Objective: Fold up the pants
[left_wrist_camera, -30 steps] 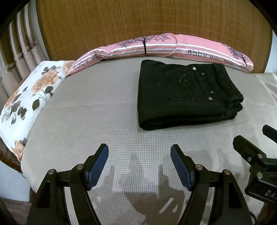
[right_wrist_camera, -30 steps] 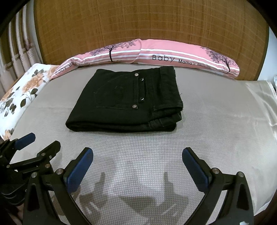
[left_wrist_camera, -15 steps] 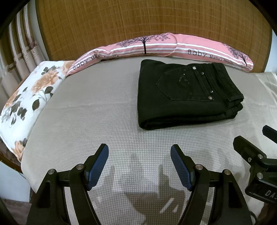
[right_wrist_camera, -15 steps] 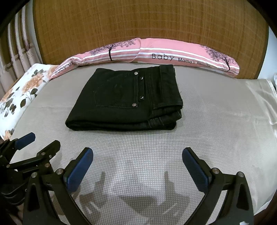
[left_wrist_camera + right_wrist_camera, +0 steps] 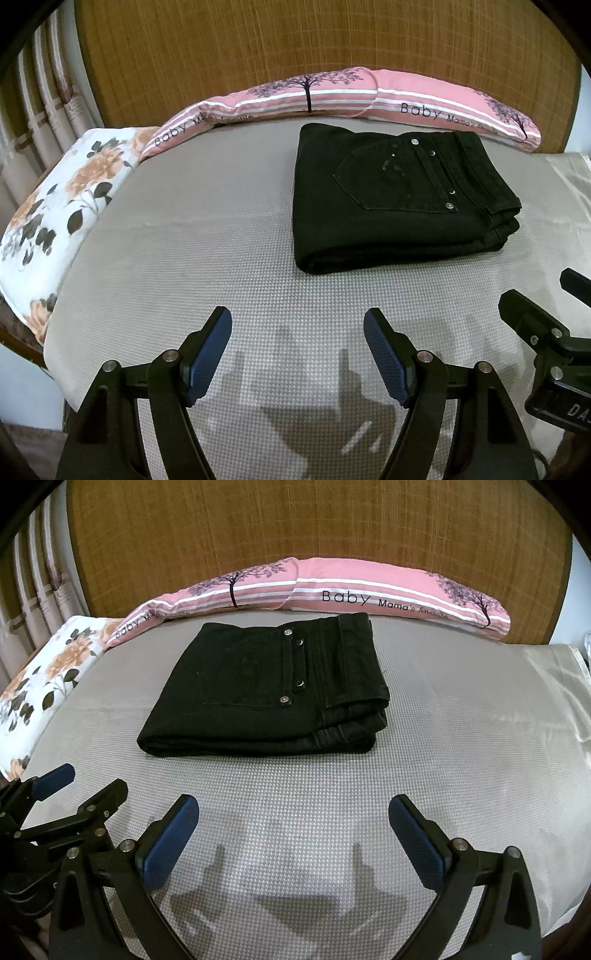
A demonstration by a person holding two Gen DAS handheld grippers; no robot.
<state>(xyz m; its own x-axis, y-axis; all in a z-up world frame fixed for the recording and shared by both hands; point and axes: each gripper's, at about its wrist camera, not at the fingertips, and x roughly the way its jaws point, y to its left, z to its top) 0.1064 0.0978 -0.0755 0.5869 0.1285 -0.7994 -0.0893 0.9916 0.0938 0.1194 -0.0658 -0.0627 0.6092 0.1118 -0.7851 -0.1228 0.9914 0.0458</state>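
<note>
Black pants [image 5: 399, 199] lie folded into a compact rectangle on the grey bed, back pocket and rivets facing up; they also show in the right wrist view [image 5: 269, 690]. My left gripper [image 5: 297, 332] is open and empty, held low over the bed well in front of the pants. My right gripper [image 5: 293, 818] is open and empty, also in front of the pants and apart from them. The right gripper shows at the right edge of the left wrist view [image 5: 546, 332]. The left gripper shows at the left edge of the right wrist view [image 5: 66, 801].
A long pink "Baby" pillow [image 5: 351, 96] lies behind the pants against a woven headboard [image 5: 295, 44]. A floral pillow [image 5: 62, 206] lies at the left edge of the bed. Curtains [image 5: 37, 110] hang far left. A shiny beige sheet [image 5: 554, 686] covers the right side.
Nothing has visibly changed apart from a very slight shift of the right wrist view. Both grippers stay open and the pants lie still.
</note>
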